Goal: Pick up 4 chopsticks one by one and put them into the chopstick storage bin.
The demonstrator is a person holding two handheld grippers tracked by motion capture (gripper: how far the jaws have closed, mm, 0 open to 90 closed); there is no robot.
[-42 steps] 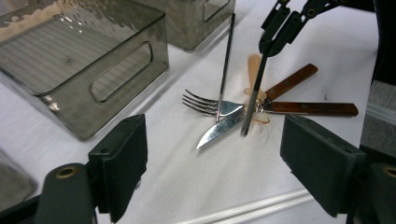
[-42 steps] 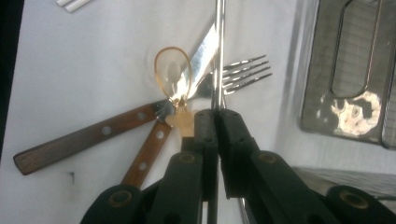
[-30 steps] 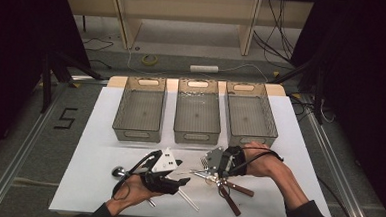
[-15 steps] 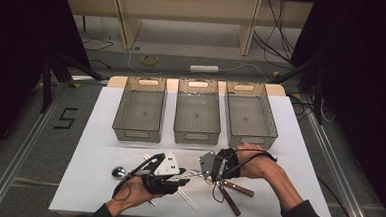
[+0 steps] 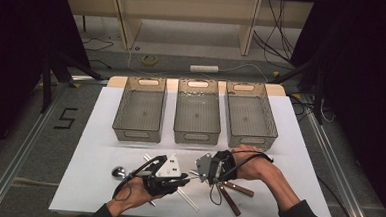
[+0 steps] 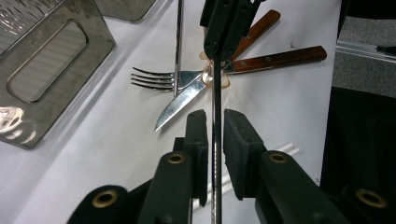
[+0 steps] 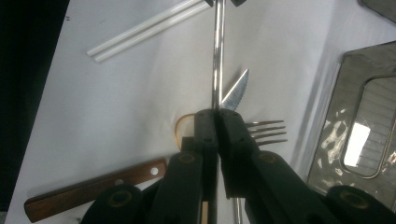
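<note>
A slim steel utensil [image 6: 215,93], seen edge-on, spans the gap between my two grippers. My right gripper [image 7: 216,114] is shut on one end of it, above a pile of cutlery. My left gripper [image 6: 215,114] has just been closing around the other end. Its pads stand a sliver off the metal on each side. In the high view the left gripper [image 5: 184,180] and right gripper [image 5: 198,174] face each other tip to tip at the table's front. A fork [image 6: 154,79], a knife blade [image 6: 180,102], two wooden handles [image 6: 275,59] and a rubber band [image 6: 226,81] lie under the right gripper [image 6: 224,46].
Three grey bins [image 5: 140,110] [image 5: 197,113] [image 5: 250,116] stand in a row behind the grippers, and one bin's handle wall [image 6: 46,70] is close to the left gripper. White straws [image 7: 144,30] lie near the front edge. A spoon [image 5: 119,172] rests left of the left hand.
The left gripper's jaws have narrowed around the steel utensil. The right gripper, still holding it, has shifted a little leftward toward the left gripper.
</note>
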